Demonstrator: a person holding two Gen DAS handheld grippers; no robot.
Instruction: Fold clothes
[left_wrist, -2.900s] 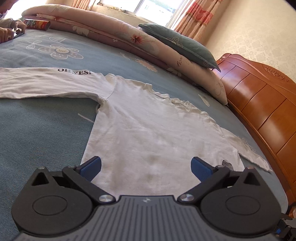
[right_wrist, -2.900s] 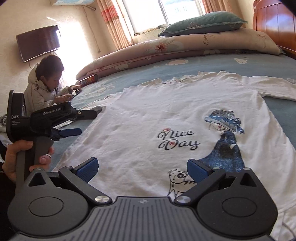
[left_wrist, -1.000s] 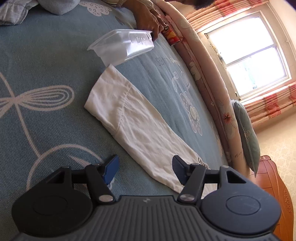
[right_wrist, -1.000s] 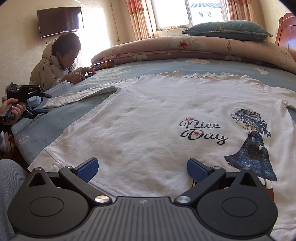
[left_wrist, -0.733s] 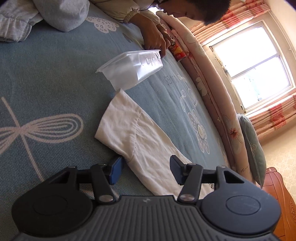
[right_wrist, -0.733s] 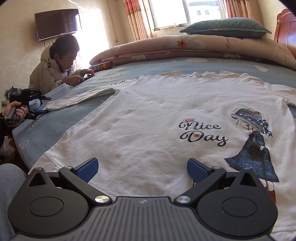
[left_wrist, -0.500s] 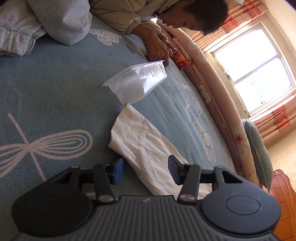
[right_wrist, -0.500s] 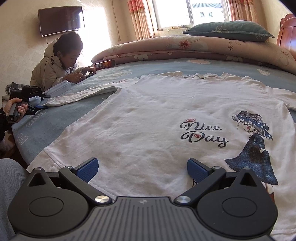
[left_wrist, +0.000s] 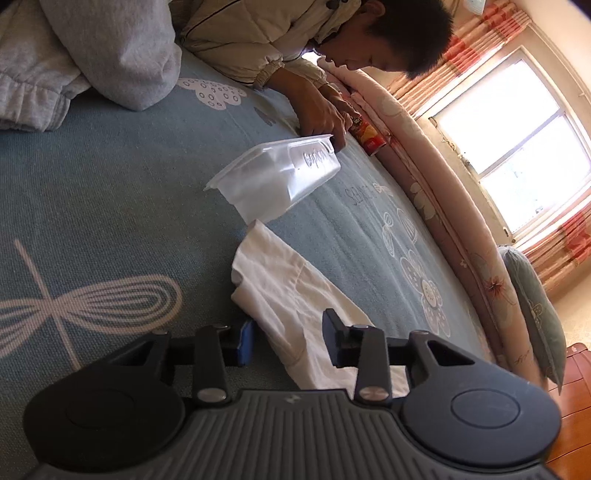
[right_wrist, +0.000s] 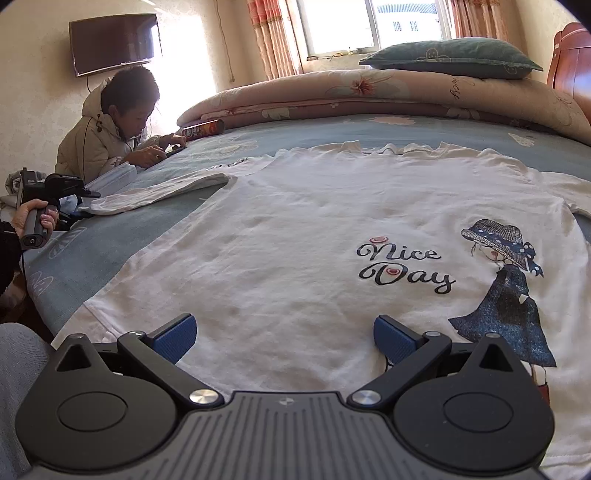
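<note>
- Beside the white container (left_wrist: 280, 177), your left gripper (left_wrist: 288, 341) has closed in around the sleeve (left_wrist: 280, 284) cuff, jaws narrowed, not yet pinching.
- Shirt (right_wrist: 332, 251) lies flat; your right gripper (right_wrist: 284, 336) hovers wide open, empty.

White shirt (right_wrist: 295, 236): soft matt cloth, lightly creased. Bedspread (left_wrist: 110, 192): matt, coarse woven cloth. Container (left_wrist: 280, 177): translucent glossy plastic. Headboard (right_wrist: 570, 62): polished wood. Gripper pads (right_wrist: 175, 332): ribbed blue.

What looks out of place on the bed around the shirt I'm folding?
A clear plastic container lies tipped on its side right by the cuff of the shirt sleeve, close enough to get in the way. A snack can also lies on its side against the rolled quilt.
</note>
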